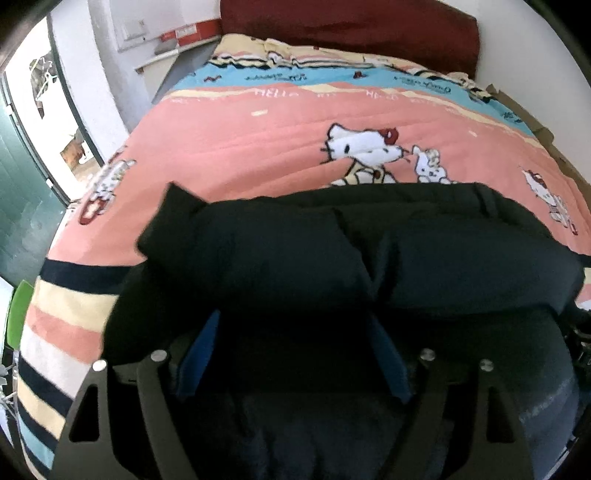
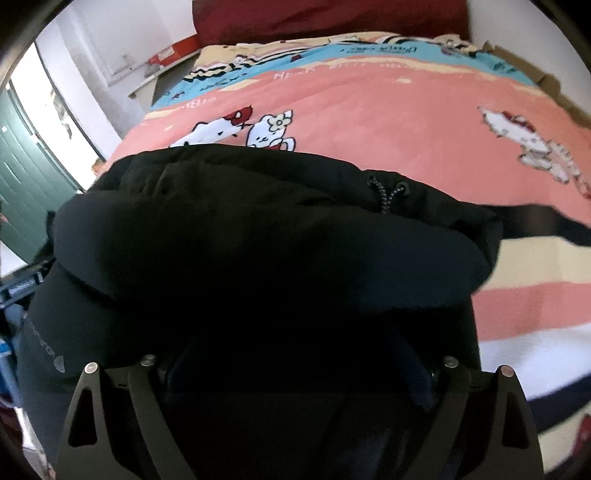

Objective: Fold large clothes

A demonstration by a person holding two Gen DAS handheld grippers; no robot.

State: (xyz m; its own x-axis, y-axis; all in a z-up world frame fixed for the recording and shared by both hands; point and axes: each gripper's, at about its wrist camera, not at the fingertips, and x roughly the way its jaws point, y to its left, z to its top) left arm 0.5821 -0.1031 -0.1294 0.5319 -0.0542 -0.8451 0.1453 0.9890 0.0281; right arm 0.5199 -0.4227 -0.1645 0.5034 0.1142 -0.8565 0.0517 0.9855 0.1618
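A large black padded jacket point(image 1: 332, 251) lies folded in a thick bundle across the near part of the bed; it also fills the right wrist view point(image 2: 258, 240), where a speckled drawcord point(image 2: 386, 194) shows on top. My left gripper point(image 1: 291, 332) sits low against the jacket's near edge, its blue fingers point(image 1: 201, 354) spread wide with dark fabric between and under them. My right gripper point(image 2: 291, 354) is pressed into the jacket; its fingers point(image 2: 415, 373) are mostly lost in black fabric and appear spread apart.
The bed carries a pink cartoon-cat quilt point(image 1: 240, 140) with striped borders point(image 1: 55, 332). A dark red pillow point(image 1: 351, 26) lies at the headboard. A green door point(image 1: 22, 192) and doorway stand left. Cardboard point(image 1: 546, 129) lines the bed's right side.
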